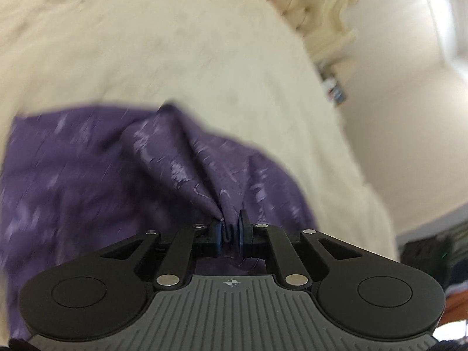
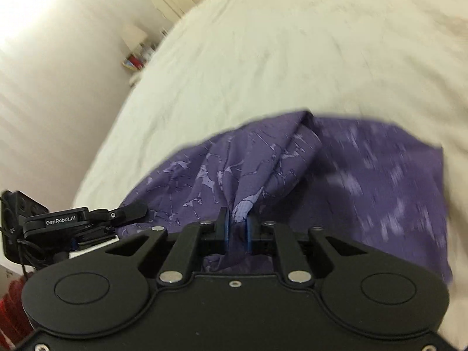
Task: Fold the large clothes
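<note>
I have the purple garment (image 1: pixel 87 175) on the bed (image 1: pixel 146 44), its near edge bunched up. My left gripper (image 1: pixel 229 234) and right gripper (image 2: pixel 237 231) each pinch that edge. Next, I judge, carry it toward the far side, evenly.

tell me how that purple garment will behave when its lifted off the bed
Probably floppy: the purple garment bunches into ridges where the right hand-held gripper and left hand-held gripper pinch it. It looks thin and light, so the unheld middle would likely sag toward the bed.

bare bed (image 2: pixel 263 44) beyond, headboard (image 1: pixel 295 3) farther
</note>
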{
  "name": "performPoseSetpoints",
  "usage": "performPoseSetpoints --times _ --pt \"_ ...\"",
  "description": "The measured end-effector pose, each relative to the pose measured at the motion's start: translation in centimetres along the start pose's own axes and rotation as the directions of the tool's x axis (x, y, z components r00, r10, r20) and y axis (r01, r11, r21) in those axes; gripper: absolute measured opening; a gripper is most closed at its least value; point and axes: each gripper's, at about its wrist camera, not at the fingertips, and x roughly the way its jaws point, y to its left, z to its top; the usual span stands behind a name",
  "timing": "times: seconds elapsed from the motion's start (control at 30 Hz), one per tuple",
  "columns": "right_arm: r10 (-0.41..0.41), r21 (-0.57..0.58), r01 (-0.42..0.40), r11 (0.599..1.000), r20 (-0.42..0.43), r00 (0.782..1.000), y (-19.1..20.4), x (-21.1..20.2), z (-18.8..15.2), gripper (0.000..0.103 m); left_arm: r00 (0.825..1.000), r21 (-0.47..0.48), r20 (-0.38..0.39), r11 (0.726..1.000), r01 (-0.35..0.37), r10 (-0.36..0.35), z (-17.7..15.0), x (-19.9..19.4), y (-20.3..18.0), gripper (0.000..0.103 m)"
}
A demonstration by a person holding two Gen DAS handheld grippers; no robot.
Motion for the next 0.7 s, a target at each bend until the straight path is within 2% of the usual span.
performPoseSetpoints --times 0.1,0.17,0.2,0.3,0.33,0.43,0.53,0.63,0.7 --pt "-0.081 -0.032 0.079 0.996 -0.066 0.995 -0.8 1.6 -2.4 0.024 0.994 0.038 -0.061 0.996 -0.086 0.088 -2.2 2.1 0.9 0.012" --pt "-0.145 -0.051 0.14 0.989 -0.113 0.983 -1.6 3.3 -3.6 0.04 0.982 0.066 -0.105 0.986 -0.152 0.159 -3.3 4.0 1.7 0.02" --pt "-0.177 -0.056 0.171 0.984 -0.13 0.976 -2.0 3.9 -4.1 0.044 0.976 0.064 -0.119 0.982 -0.176 0.183 -3.7 4.7 2.2 0.021" --pt "-0.193 -0.039 0.19 0.981 -0.128 0.973 -2.3 4.1 -4.5 0.046 0.979 0.01 -0.101 0.985 -0.174 0.174 -3.8 4.7 2.9 0.025" --pt "-0.199 -0.041 0.196 0.98 -0.119 0.973 -2.1 3.8 -4.3 0.051 0.98 0.007 -0.086 0.984 -0.181 0.181 -3.8 4.2 2.6 0.029" --pt "-0.202 -0.075 0.197 0.977 -0.062 0.977 -1.0 1.9 -4.0 0.054 0.979 0.097 -0.012 0.974 -0.204 0.206 -4.3 1.2 0.8 0.042" --pt "-0.186 -0.115 0.187 0.976 0.019 0.982 -0.1 0.1 -3.1 0.054 0.98 0.175 0.049 0.965 -0.197 0.191 -3.7 0.1 -1.3 0.047" --pt "-0.142 -0.15 0.153 0.977 0.077 0.987 1.1 -0.5 -2.3 0.054 0.985 0.234 0.095 0.958 -0.166 0.147 -2.9 0.0 -2.7 0.049" --pt "-0.116 -0.167 0.129 0.978 0.086 0.989 1.5 0.4 -1.3 0.053 0.99 0.257 0.1 0.959 -0.119 0.097 -2.1 1.1 -3.6 0.054"
